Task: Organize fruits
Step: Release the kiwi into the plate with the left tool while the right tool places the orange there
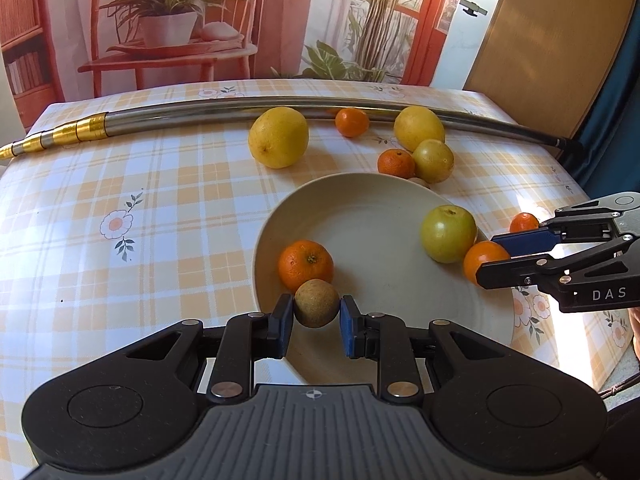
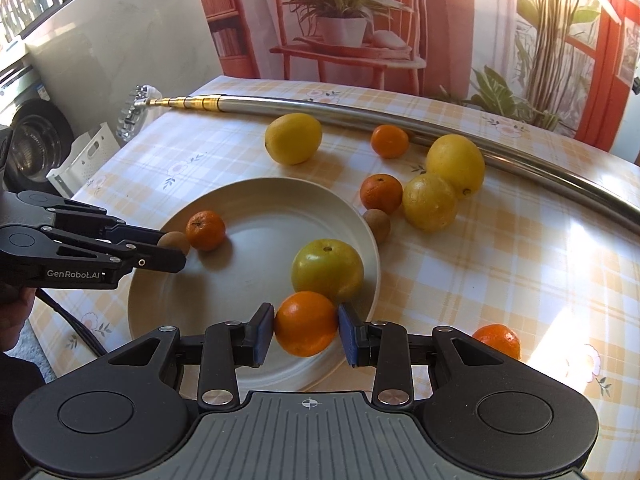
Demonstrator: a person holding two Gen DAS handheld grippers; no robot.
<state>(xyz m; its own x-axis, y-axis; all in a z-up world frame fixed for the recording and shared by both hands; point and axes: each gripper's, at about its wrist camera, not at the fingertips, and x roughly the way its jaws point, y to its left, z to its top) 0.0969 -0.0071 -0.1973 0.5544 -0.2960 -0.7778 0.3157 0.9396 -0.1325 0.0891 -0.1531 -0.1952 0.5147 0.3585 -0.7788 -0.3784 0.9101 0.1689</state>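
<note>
Gripping a small brown fruit (image 1: 316, 303) between its blue pads, the left gripper (image 1: 316, 318) hung over the near-left part of the cream plate (image 1: 376, 208), the fruit just beside a tangerine (image 1: 306, 266) lying in the plate. Right gripper (image 2: 306, 326): pinched on an orange (image 2: 306, 323) at the plate's near rim, touching or almost touching a green fruit (image 2: 327, 270) inside. Loose on the checked tablecloth (image 1: 160, 208): two lemons, three tangerines, one yellow-green fruit. Metal pole (image 1: 280, 106) lay across the far side.
</note>
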